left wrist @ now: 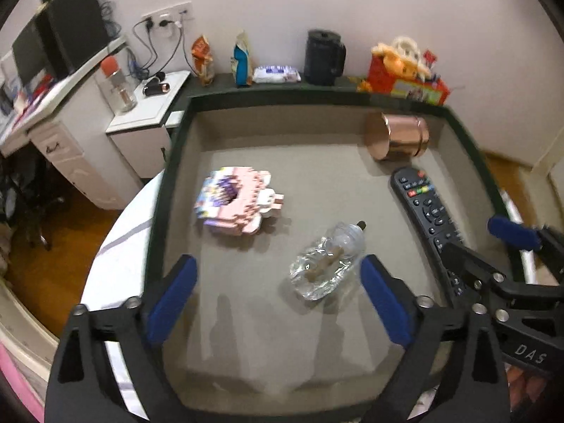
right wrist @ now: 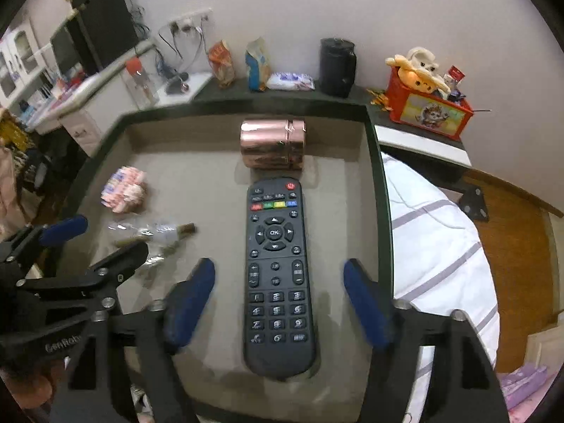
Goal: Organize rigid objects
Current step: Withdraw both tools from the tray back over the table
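My left tongs (left wrist: 278, 296) and right tongs (right wrist: 280, 303), both apart and empty; remote (right wrist: 276, 271) between the right pair, bottle (left wrist: 328, 264) just ahead of the left, pink blocks (left wrist: 239, 204) and copper canister (right wrist: 273, 142) beyond, all inside tray (left wrist: 158, 218); sorting seemingly near done.

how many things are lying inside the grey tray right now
4: a copper canister on its side at the far wall, a black remote in front of it, a clear bottle lying mid-tray, and a pink block toy to the left. None seem hidden.
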Action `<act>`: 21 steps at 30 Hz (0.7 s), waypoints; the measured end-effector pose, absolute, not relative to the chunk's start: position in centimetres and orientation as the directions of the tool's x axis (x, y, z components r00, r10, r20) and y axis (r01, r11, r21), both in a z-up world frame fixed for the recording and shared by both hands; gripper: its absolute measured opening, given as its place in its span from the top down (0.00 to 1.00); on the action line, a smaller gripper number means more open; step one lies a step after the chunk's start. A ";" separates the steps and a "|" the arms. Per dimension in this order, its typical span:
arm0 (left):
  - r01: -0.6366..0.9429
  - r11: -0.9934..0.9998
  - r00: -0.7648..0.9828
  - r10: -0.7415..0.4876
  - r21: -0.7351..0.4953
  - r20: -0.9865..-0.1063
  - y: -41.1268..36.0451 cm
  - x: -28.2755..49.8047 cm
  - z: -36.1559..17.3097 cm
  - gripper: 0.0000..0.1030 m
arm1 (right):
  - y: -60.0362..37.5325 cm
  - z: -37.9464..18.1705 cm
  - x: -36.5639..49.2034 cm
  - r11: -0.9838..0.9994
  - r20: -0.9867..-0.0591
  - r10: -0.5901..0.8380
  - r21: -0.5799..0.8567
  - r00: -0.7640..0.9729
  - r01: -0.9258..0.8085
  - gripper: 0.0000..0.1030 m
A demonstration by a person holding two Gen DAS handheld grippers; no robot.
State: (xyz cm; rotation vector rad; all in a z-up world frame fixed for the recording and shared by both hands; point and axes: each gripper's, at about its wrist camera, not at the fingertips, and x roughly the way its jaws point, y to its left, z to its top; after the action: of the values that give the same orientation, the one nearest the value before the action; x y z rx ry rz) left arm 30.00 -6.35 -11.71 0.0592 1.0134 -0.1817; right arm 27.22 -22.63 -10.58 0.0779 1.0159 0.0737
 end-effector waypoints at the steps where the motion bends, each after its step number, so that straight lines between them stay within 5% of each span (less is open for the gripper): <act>1: 0.167 0.985 0.530 -0.132 -0.050 -0.838 -5.7 29.4 -11.2 0.04 | -22.6 -10.2 26.9 0.995 -0.841 0.094 0.098 0.534 -0.020 0.21; 21: 0.099 0.993 0.753 -0.120 -0.070 -0.646 1.3 10.8 -1.6 0.00 | -20.3 1.0 10.1 0.991 -0.644 0.111 0.133 0.757 -0.033 0.07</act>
State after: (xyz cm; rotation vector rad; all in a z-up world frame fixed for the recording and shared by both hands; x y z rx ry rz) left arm 10.76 1.26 -1.56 -0.0319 0.7076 -0.1196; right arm 10.11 -20.34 0.98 0.1157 0.7082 0.0790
